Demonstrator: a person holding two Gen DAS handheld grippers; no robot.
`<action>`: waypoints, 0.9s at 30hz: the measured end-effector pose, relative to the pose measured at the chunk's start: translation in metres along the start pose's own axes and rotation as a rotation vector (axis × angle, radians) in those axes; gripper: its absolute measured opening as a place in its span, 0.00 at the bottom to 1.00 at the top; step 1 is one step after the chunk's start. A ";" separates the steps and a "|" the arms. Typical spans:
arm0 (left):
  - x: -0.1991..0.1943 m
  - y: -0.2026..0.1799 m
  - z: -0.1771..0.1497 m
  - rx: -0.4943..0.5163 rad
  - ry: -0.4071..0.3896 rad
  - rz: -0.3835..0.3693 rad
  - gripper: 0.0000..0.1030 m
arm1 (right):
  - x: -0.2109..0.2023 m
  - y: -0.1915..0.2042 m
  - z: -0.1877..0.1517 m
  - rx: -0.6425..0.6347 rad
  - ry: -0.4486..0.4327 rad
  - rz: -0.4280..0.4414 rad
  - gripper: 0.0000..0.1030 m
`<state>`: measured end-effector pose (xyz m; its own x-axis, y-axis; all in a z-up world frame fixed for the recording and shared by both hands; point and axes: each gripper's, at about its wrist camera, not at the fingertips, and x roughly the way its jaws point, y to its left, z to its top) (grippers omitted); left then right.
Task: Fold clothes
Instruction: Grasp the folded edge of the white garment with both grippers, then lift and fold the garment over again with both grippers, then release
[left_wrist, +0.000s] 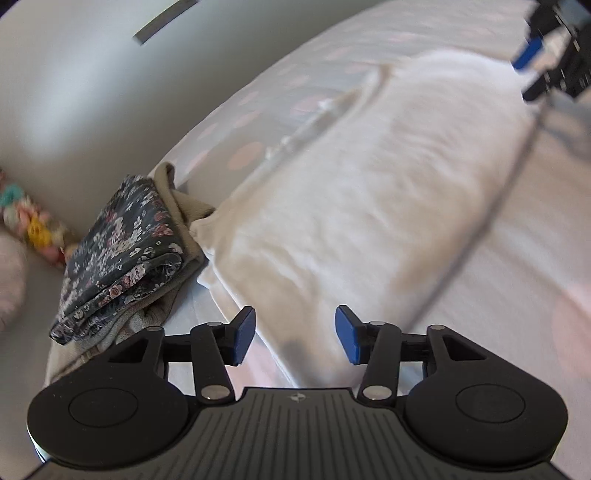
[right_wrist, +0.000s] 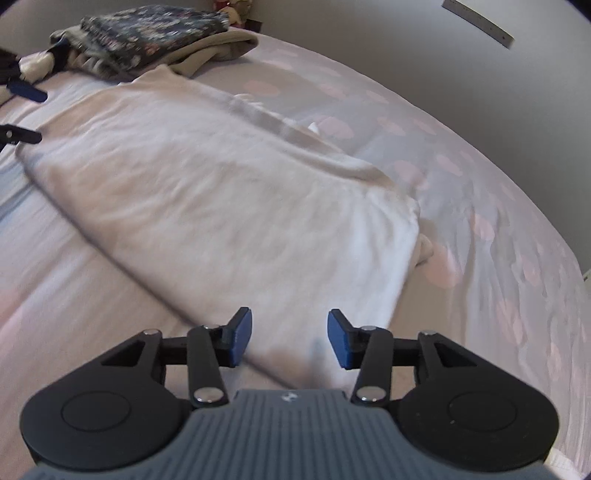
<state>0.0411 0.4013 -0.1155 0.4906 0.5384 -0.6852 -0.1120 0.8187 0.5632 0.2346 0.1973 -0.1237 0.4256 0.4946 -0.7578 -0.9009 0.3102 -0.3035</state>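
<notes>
A cream garment (left_wrist: 354, 192) is lying folded into a long band on the bed sheet (left_wrist: 517, 266), a pale sheet with faint pink spots. Motion blur is smearing its surface in both views, so its seams and any sleeves are hard to make out; a small bunched bit of cloth is poking out from under its edge in the right wrist view, and what it is cannot be told. The left gripper (left_wrist: 295, 334) is hanging over one end of the garment with its blue pads spread apart and nothing between them. The right gripper (right_wrist: 290, 338) is hanging over the other end, likewise spread and empty. Each is showing only partly at the edge of the other's view. Just beside the garment's far corner, a dark floral cloth (left_wrist: 122, 251) is sitting folded on top of a beige garment (left_wrist: 177, 203), mostly hidden beneath it. Something colourful (left_wrist: 26, 221) beyond the stack is too blurred to identify.
</notes>
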 end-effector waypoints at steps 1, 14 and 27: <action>-0.002 -0.010 -0.006 0.041 0.000 0.016 0.47 | -0.002 0.006 -0.008 -0.031 0.004 -0.014 0.53; 0.029 -0.073 -0.044 0.401 -0.016 0.267 0.46 | 0.028 0.045 -0.051 -0.510 -0.051 -0.256 0.52; 0.034 -0.041 -0.027 0.406 -0.020 0.198 0.06 | 0.039 0.029 -0.028 -0.526 -0.062 -0.296 0.09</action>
<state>0.0391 0.3913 -0.1750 0.5107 0.6698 -0.5391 0.1411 0.5532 0.8210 0.2230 0.2027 -0.1779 0.6546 0.4996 -0.5673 -0.6580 0.0071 -0.7530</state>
